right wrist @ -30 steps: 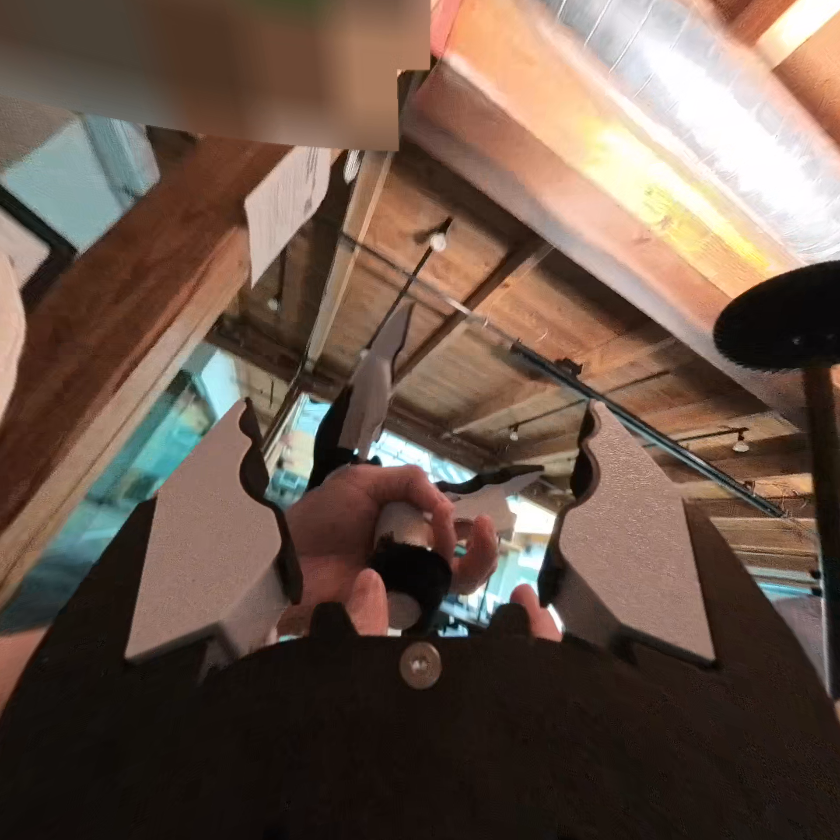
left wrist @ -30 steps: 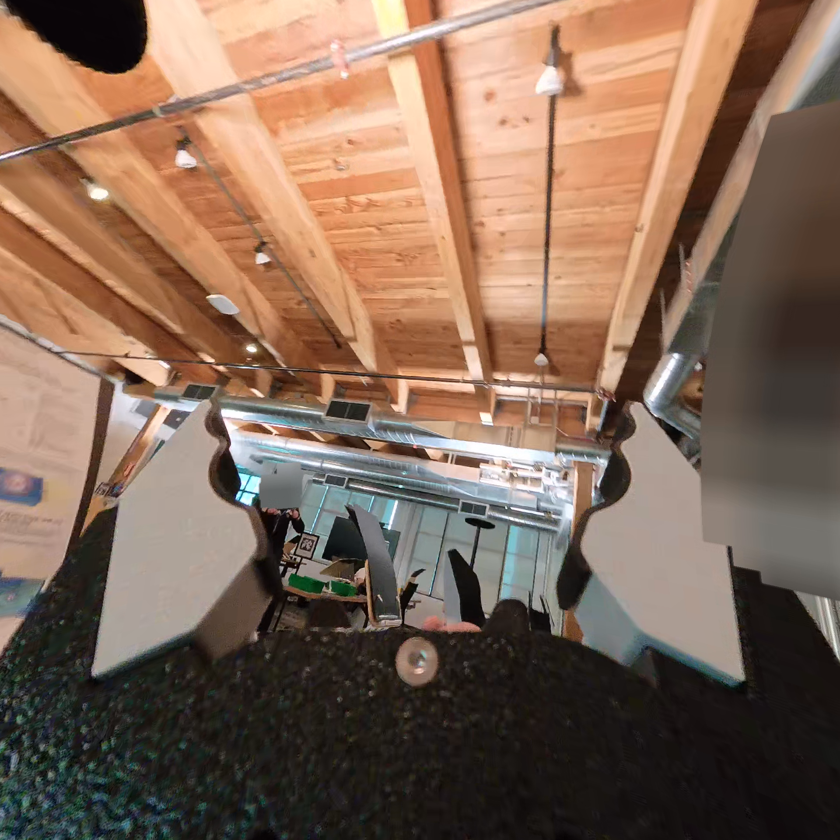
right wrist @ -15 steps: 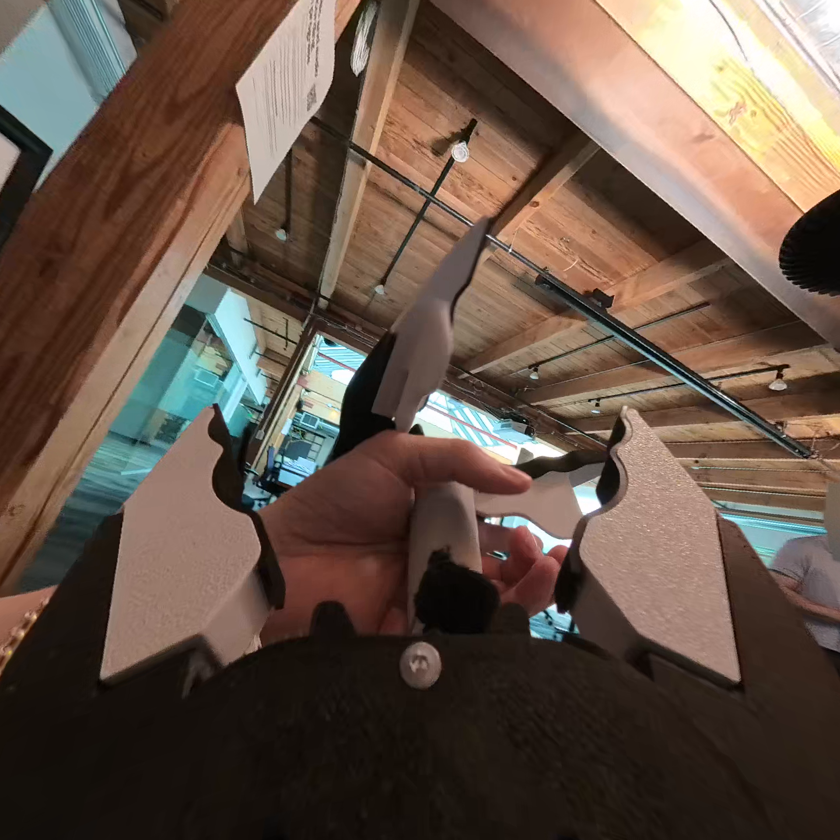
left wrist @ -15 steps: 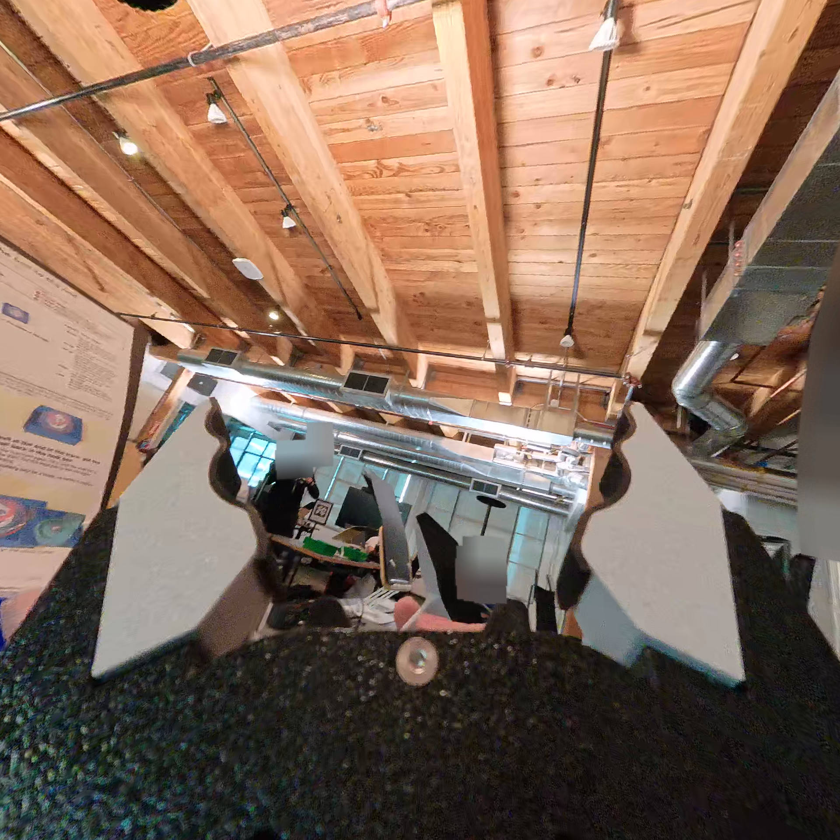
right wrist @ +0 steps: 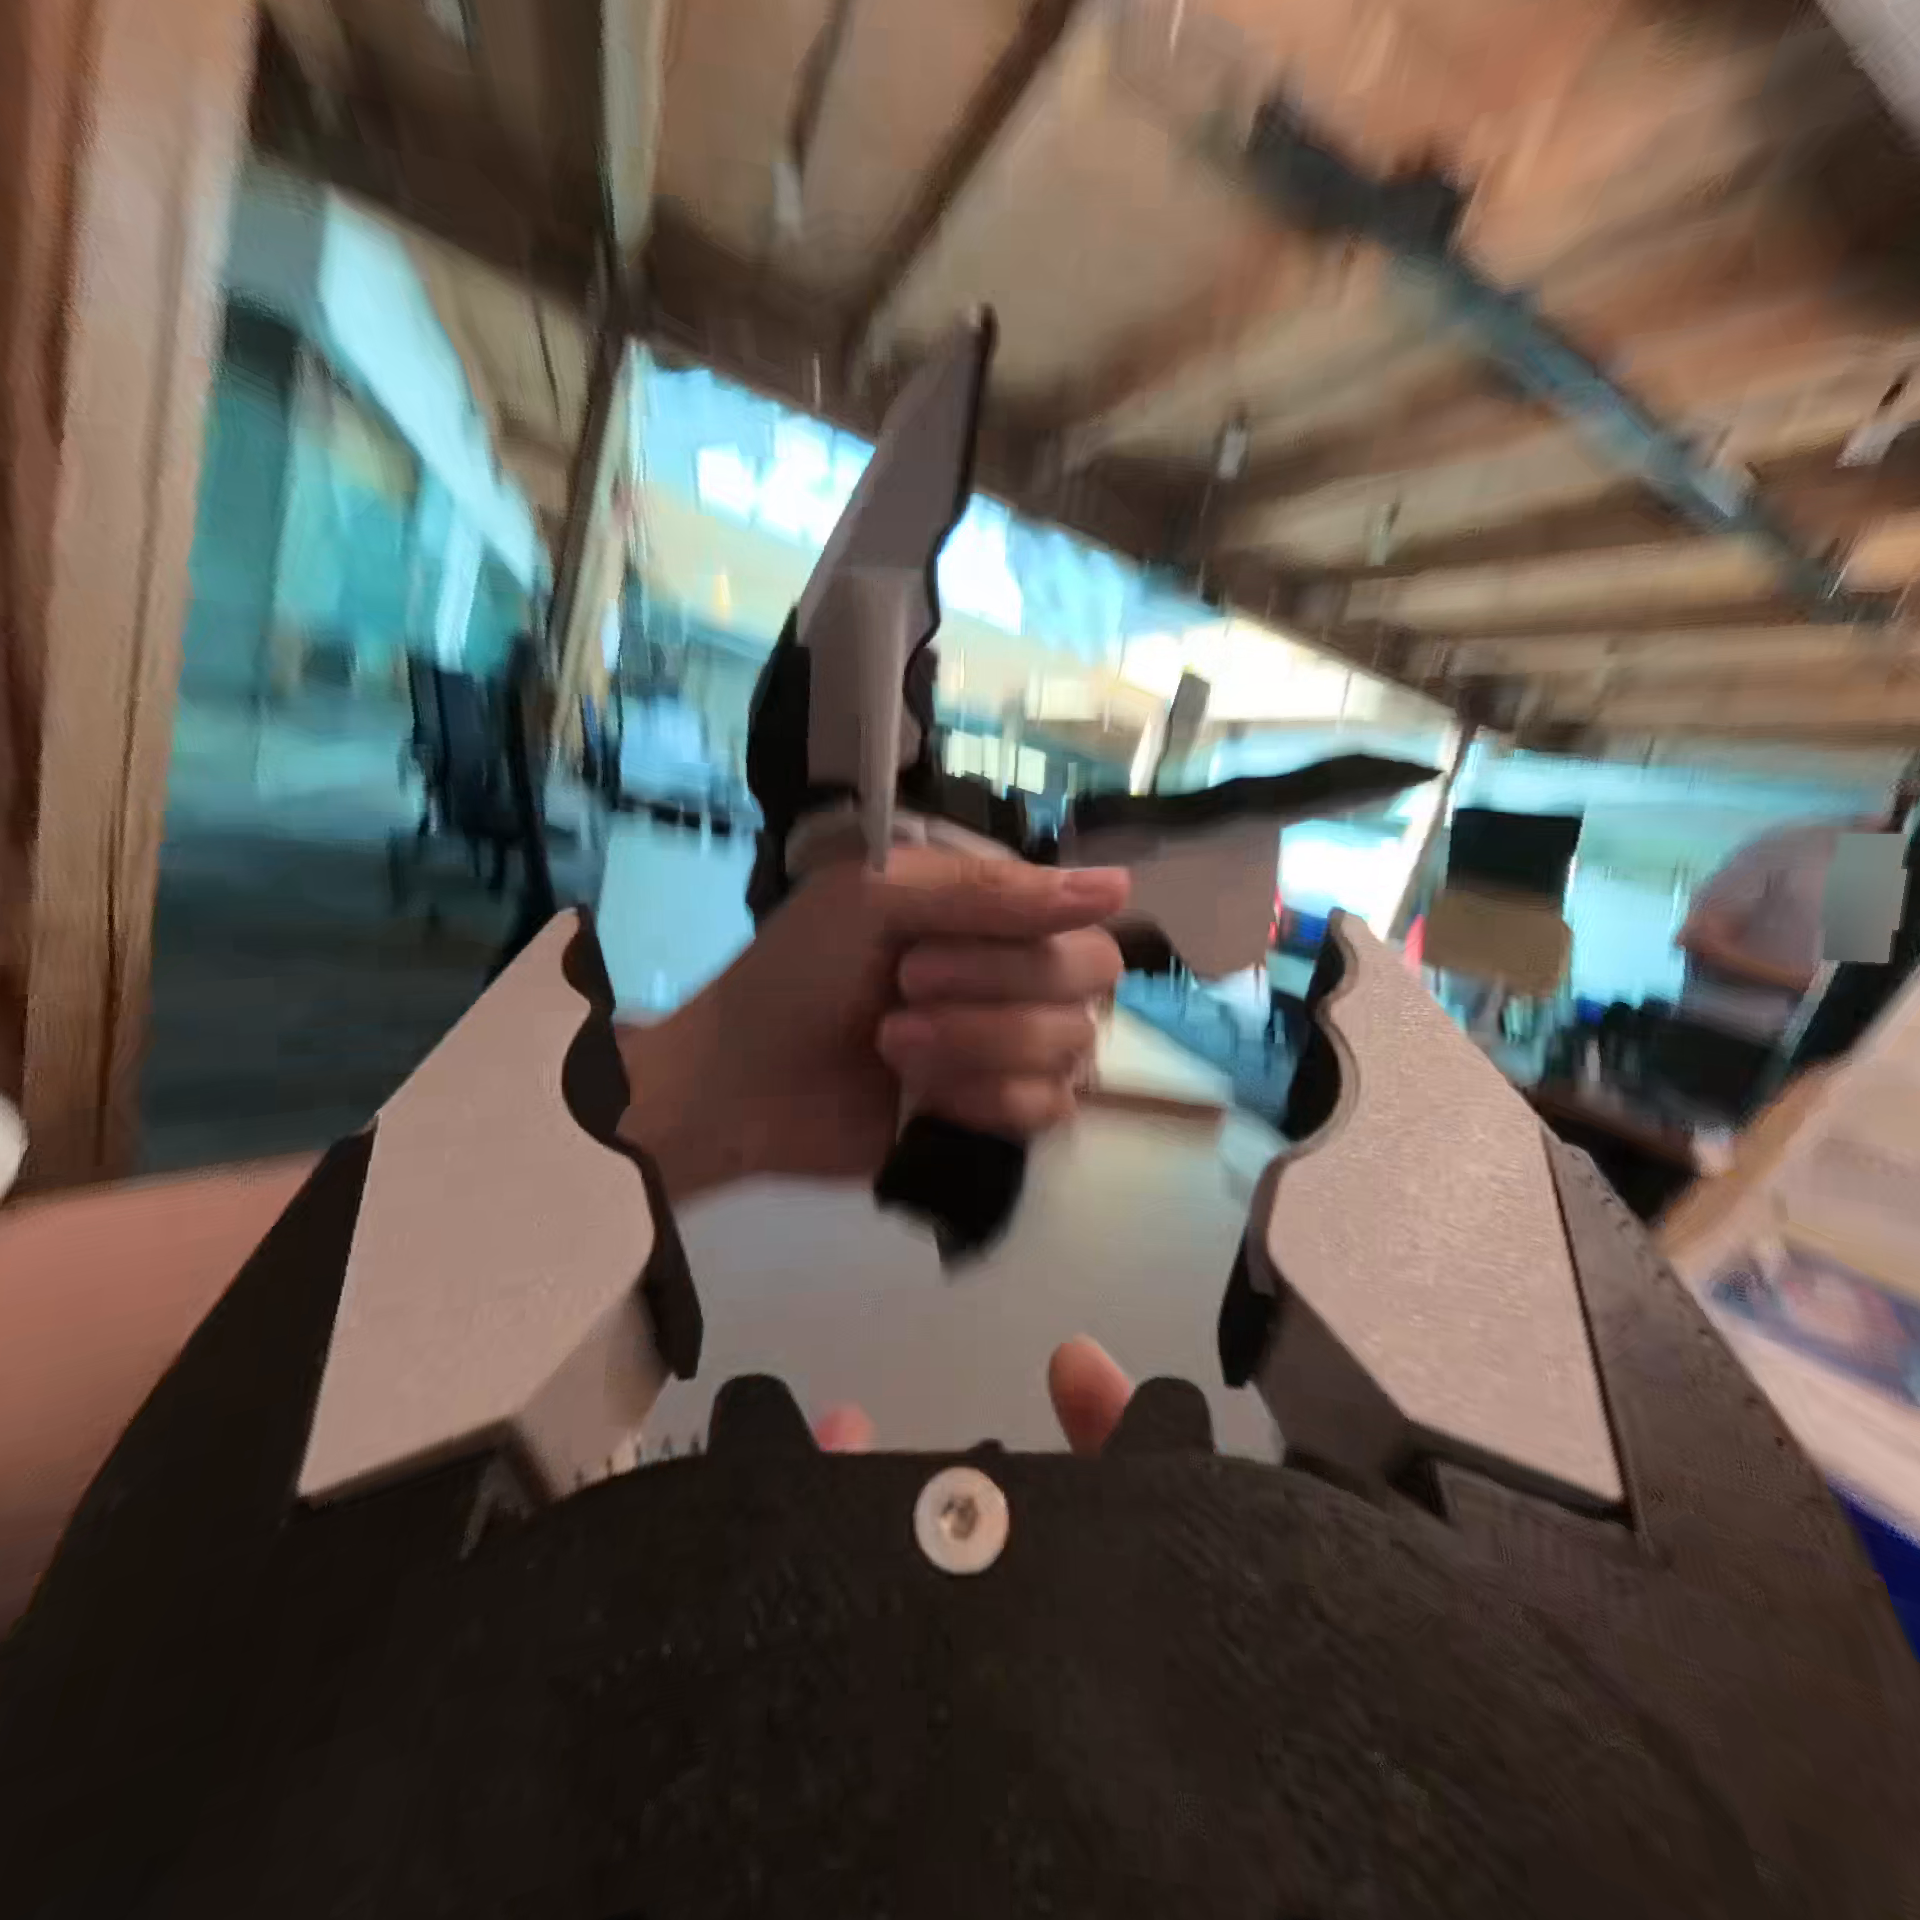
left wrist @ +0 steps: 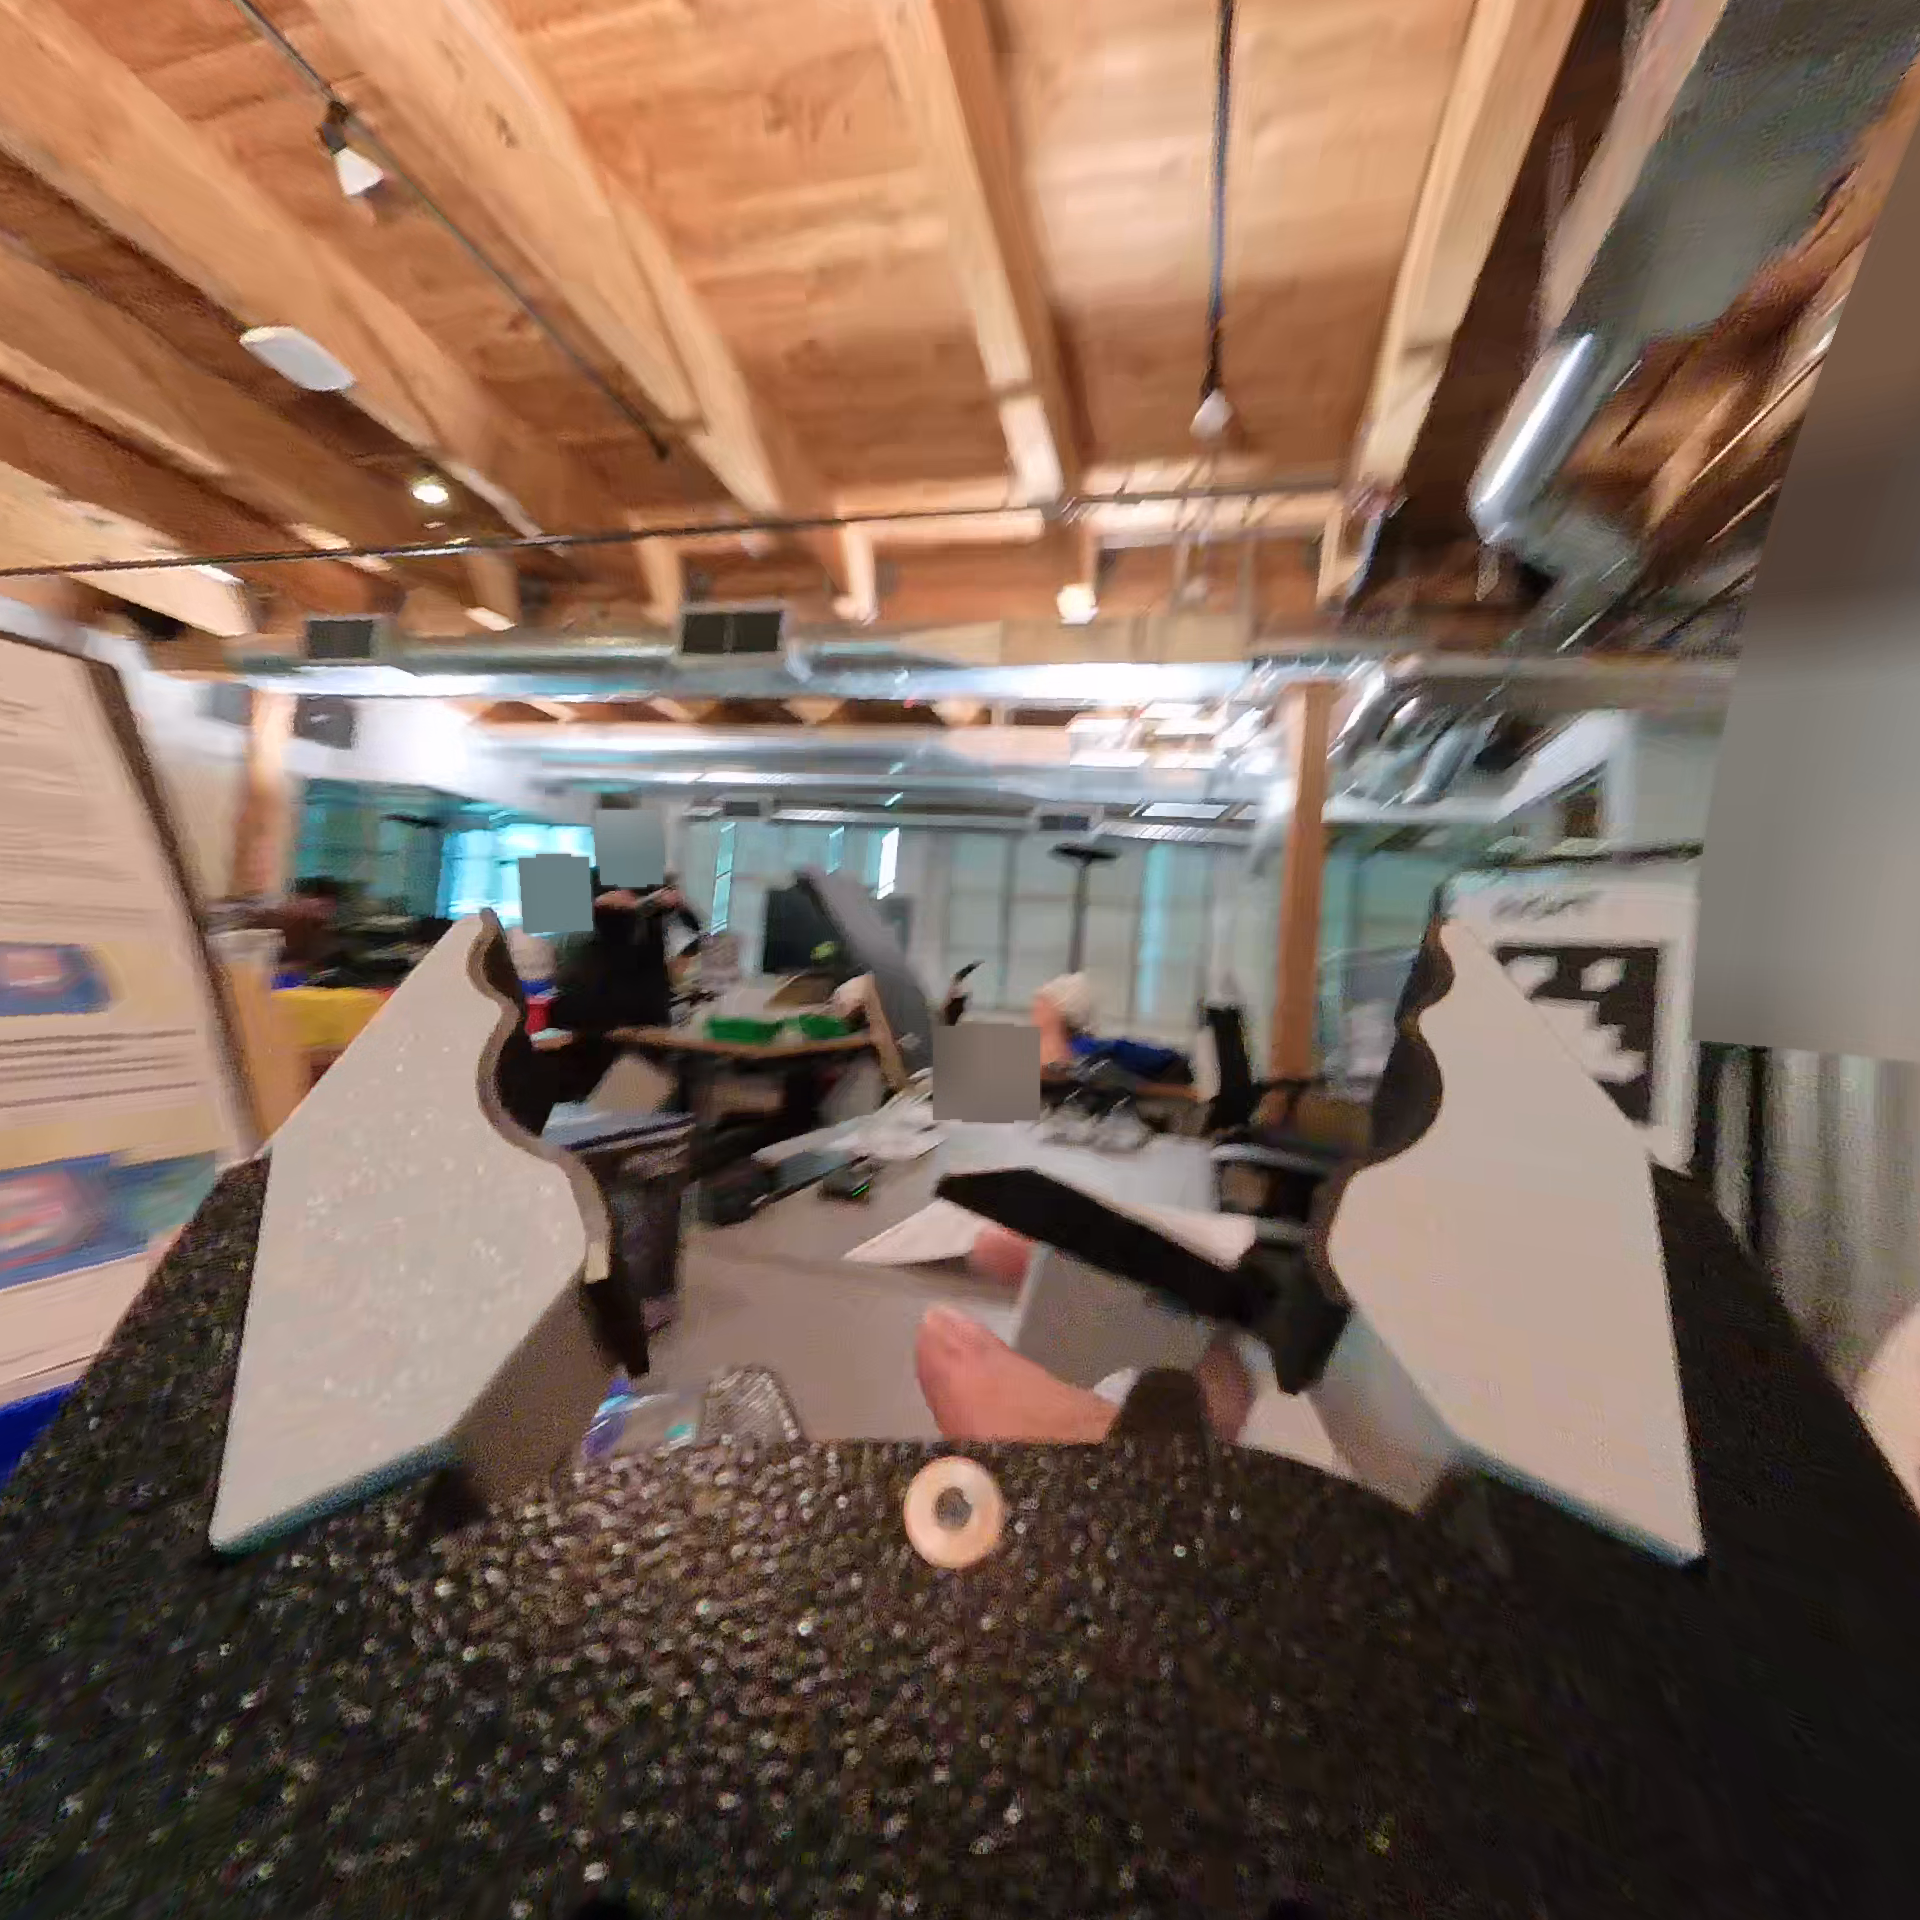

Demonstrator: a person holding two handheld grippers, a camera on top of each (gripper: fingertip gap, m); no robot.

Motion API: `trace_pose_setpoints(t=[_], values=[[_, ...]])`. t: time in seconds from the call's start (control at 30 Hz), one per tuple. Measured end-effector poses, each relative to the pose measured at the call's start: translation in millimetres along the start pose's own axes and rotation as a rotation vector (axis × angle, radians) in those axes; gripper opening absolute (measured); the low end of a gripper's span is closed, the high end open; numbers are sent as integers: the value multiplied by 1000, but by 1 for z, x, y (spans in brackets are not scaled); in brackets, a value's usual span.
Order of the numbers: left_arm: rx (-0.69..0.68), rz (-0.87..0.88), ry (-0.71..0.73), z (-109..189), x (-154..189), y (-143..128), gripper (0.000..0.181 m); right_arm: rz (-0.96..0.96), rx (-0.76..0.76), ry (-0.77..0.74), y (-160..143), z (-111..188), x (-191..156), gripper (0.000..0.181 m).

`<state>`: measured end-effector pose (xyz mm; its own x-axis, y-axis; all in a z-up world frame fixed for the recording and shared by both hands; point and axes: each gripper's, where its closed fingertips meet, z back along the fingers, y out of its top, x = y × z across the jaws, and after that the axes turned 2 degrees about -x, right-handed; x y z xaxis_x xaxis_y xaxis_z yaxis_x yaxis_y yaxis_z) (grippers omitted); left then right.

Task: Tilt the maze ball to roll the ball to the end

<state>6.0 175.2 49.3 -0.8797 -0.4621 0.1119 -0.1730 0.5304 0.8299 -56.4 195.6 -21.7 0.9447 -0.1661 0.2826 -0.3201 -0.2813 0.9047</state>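
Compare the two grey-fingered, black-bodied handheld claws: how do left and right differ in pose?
The left grey-fingered claw stands upright in a fist, one finger toward the wooden ceiling; the right grey-fingered claw lies low, a dark-edged finger pointing sideways. The left claw shows whole; the right claw is partly hidden. Both are open and empty.

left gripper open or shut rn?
Open. Left gripper shows a wide empty gap between its fingers; the right wrist view shows them splayed too.

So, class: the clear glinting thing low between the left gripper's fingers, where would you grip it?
Only a sliver of the clear thing shows past the body of the left gripper, so its shape is unclear. Probably come from above, open jaws straddling it, and close across its width.
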Motion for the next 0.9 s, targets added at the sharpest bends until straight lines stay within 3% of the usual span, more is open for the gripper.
trace_pose_setpoints(t=[0.07,0.13,0.17,0.23,0.3,0.33,0.4,0.47,0.53,0.6,0.7,0.8,0.83,0.9], values=[[-145,-140,260,12,-46,-18,156,1,-343,-15,-37,32,18,144],[-277,-219,395,23,-74,-33,143,-11,-651,-98,-69,82,47,150],[-331,-236,429,27,-82,-40,138,-3,-729,-156,-76,106,65,157],[-494,-255,371,30,-84,-67,123,-54,-771,-208,-81,146,90,153],[-641,-290,294,37,-84,-93,123,-208,-673,-203,-73,170,104,149],[-697,-333,278,42,-88,-102,123,-307,-631,-203,-73,180,111,157],[-798,-392,262,51,-98,-116,121,-414,-740,-136,-105,213,112,157],[-866,-379,206,52,-98,-127,127,-367,-901,-169,-140,244,125,147],[-917,-325,201,49,-105,-139,126,-369,-864,-259,-153,241,146,138],[-1026,-333,171,52,-113,-161,131,-372,-771,-225,-154,219,145,141],[-1105,-332,97,47,-114,-186,135,-372,-784,-92,-169,198,119,146],[-1087,-315,-5,30,-110,-190,121,-357,-731,-40,-167,186,109,144],[-1113,-310,-52,29,-110,-194,120,-368,-682,-32,-161,182,108,127],[-1156,-313,-120,25,-117,-200,114,-350,-637,-116,-157,182,123,130]])
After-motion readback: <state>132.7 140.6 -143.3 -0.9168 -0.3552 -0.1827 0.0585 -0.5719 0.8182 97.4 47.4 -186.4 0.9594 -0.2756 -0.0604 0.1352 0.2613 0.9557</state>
